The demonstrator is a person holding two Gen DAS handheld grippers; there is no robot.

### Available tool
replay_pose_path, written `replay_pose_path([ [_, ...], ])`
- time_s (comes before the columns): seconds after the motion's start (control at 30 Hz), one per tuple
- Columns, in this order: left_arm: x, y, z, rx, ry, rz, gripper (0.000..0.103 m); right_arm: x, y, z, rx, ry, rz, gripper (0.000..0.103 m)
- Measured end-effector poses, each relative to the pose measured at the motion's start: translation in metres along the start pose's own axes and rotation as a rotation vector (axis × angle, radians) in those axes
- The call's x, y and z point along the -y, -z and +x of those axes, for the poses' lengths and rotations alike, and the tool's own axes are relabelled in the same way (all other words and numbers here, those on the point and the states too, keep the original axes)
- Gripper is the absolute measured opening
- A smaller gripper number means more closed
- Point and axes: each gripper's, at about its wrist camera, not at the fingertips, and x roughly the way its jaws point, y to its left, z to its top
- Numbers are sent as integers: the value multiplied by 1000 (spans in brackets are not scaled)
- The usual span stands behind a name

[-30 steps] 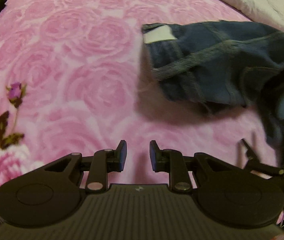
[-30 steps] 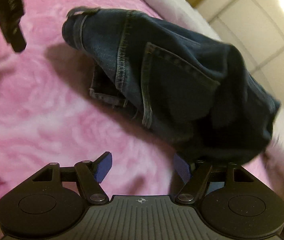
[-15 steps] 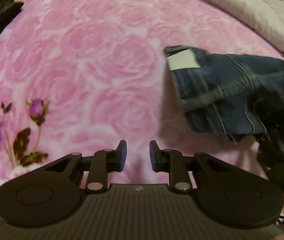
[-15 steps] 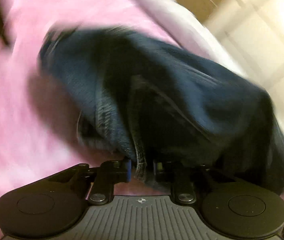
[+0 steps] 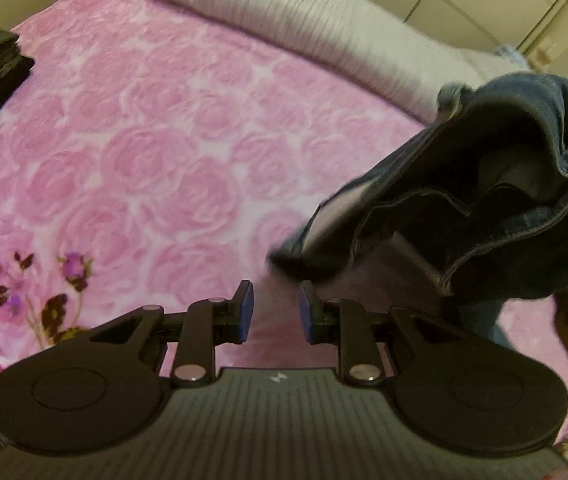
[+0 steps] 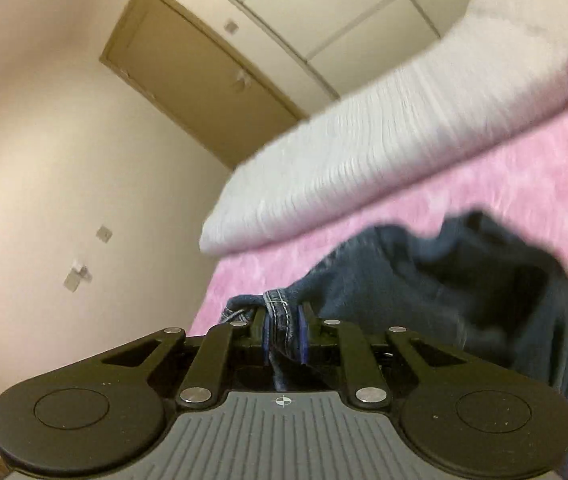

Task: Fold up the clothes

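We are gripping a stitched hem of the dark blue denim jeans [image 6: 436,280] in the right gripper [image 6: 282,336], its jaws closing on the fold; the garment is hanging above the pink rose-patterned bed [image 5: 131,152], up and to the right of the left gripper [image 5: 271,312], whose jaws are standing open and empty, nearest its dangling lower corner.

Each black hand-held gripper [image 5: 271,312] has blue pads, silver rivets, ribbed housing.
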Motion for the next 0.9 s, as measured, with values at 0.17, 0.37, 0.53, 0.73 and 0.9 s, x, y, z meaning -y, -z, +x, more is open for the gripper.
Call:
replay_pose_path([
  [0.17, -8, 17, 14, -55, -14, -23, 20, -22, 58, 43, -292, 357, -496, 56],
  [0.37, -34, 56, 24, -131, -61, -53, 20, 0, 222, 72, -501, 438, -956, 70],
  [0.53, -51, 82, 27, -151, -87, -64, 20, 38, 316, 75, -483, 494, -1439, 71],
  [0.73, -50, 104, 36, -151, -89, -70, 20, 89, 354, 91, -303, 593, -1786, 73],
  [0.9, -48, 116, 40, -136, -100, -111, 20, 129, 372, 112, -128, 545, -2052, 96],
])
